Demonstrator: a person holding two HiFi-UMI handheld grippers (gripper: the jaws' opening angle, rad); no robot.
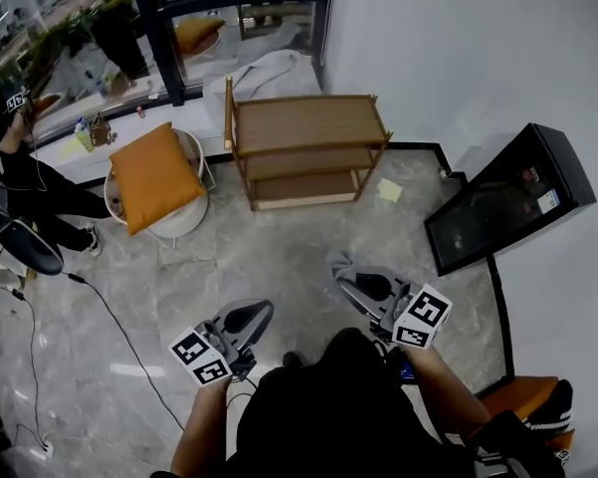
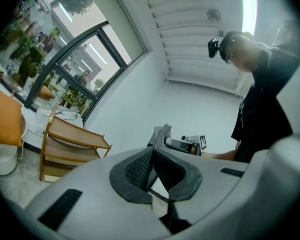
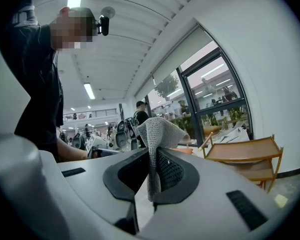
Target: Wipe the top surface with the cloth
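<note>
A three-tier wooden shelf (image 1: 303, 147) stands by the far wall; its top surface (image 1: 303, 120) is bare. It also shows in the left gripper view as the shelf (image 2: 70, 140) and in the right gripper view as the shelf (image 3: 244, 154). My right gripper (image 1: 346, 272) is shut on a grey knitted cloth (image 3: 158, 131), which sticks up between the jaws of the right gripper (image 3: 152, 171). The cloth (image 1: 340, 264) is held over the floor, well short of the shelf. My left gripper (image 1: 257, 314) is shut with nothing in it, its pads meeting in the left gripper (image 2: 150, 166) view.
An orange cushion (image 1: 155, 177) lies on a white round chair left of the shelf. A black cabinet (image 1: 507, 195) leans at the right wall. A yellow note (image 1: 389, 190) and a cable (image 1: 119, 327) lie on the marble floor. A person (image 1: 20, 202) sits at far left.
</note>
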